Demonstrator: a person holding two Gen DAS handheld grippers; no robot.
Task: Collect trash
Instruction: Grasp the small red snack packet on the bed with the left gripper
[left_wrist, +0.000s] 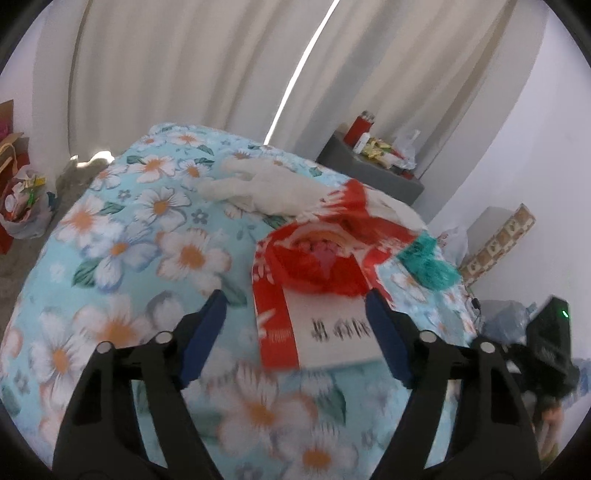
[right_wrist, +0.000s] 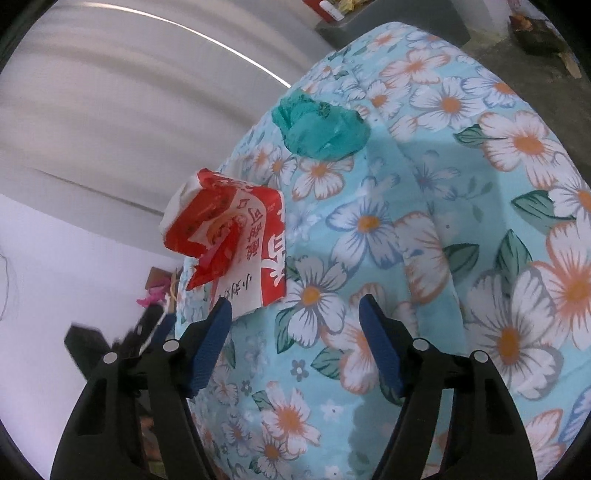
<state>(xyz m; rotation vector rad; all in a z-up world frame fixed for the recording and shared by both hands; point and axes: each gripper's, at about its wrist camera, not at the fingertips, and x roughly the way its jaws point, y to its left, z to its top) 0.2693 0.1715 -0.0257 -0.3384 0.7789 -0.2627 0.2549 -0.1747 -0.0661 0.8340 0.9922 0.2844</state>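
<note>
Both pairs of jaws stand wide apart with nothing between them. Seen from its own camera, the left gripper (left_wrist: 295, 325) hovers over a bed covered in a light blue floral sheet (left_wrist: 122, 251), its blue pads on either side of the near end of a red and white paper bag (left_wrist: 317, 295). That bag lies crumpled on the sheet, printed with black characters on its white panel, and whether the pads touch it cannot be told. Just beyond the bag, toward the right edge of the bed, sits a crumpled teal wrapper (left_wrist: 428, 266). A white cloth (left_wrist: 266, 188) lies farther back on the sheet.

From the right wrist camera, the right gripper (right_wrist: 295, 321) hangs above bare floral sheet (right_wrist: 424, 221), with the red and white paper bag (right_wrist: 236, 243) off to its left at the bed's edge, close to the left pad. The teal wrapper (right_wrist: 321, 129) lies farther ahead, apart from the bag.

Behind the bed hang pale curtains (left_wrist: 207, 66). A grey side table (left_wrist: 369, 170) holds a red bottle (left_wrist: 358, 131) and assorted clutter.
</note>
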